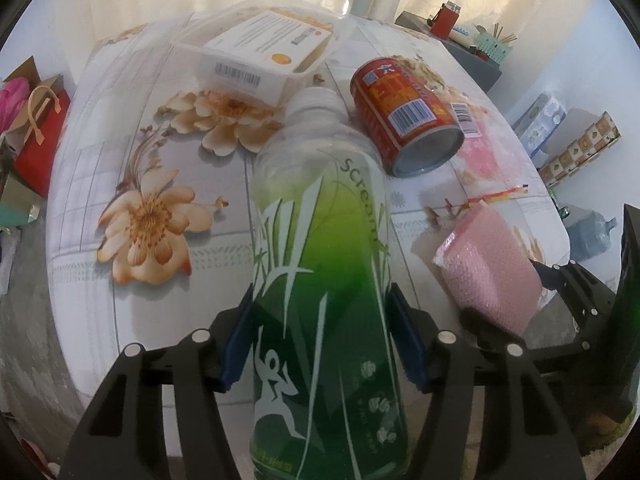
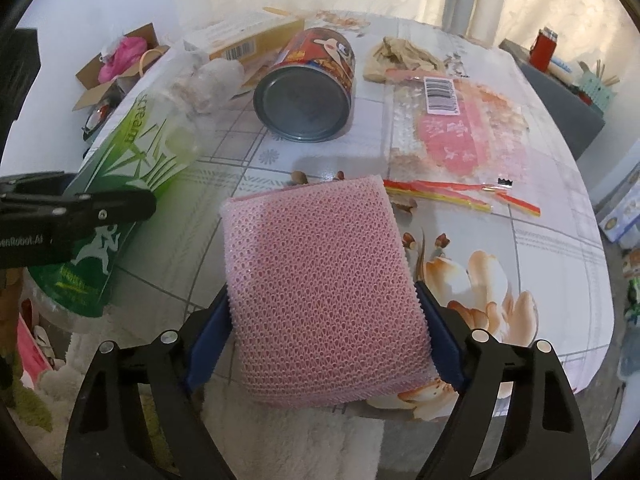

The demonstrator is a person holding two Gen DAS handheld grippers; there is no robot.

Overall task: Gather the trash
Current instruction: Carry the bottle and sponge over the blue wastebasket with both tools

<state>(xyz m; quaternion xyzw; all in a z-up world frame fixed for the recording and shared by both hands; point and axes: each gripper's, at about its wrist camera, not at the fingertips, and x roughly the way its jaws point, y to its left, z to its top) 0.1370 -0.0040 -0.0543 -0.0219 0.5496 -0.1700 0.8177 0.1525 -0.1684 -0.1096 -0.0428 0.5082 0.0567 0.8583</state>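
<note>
My left gripper (image 1: 322, 340) is shut on a green plastic bottle (image 1: 320, 264) with a white cap, held above the near table edge. The bottle also shows in the right wrist view (image 2: 120, 184), with the left gripper (image 2: 76, 210) clamped on it. My right gripper (image 2: 326, 328) is shut on a pink foam net sleeve (image 2: 320, 276), also seen at the right of the left wrist view (image 1: 490, 268). A red can (image 1: 404, 116) lies on its side on the table; it also shows in the right wrist view (image 2: 310, 88).
The flowered tablecloth (image 1: 152, 208) holds a clear tub with a white box (image 1: 260, 52), a pink bubble-wrap bag (image 2: 464, 124), crumpled paper (image 2: 400, 58) and red-yellow strips (image 2: 460, 194). A red gift bag (image 1: 40, 128) stands on the floor at left. Boxes (image 1: 576, 148) sit at right.
</note>
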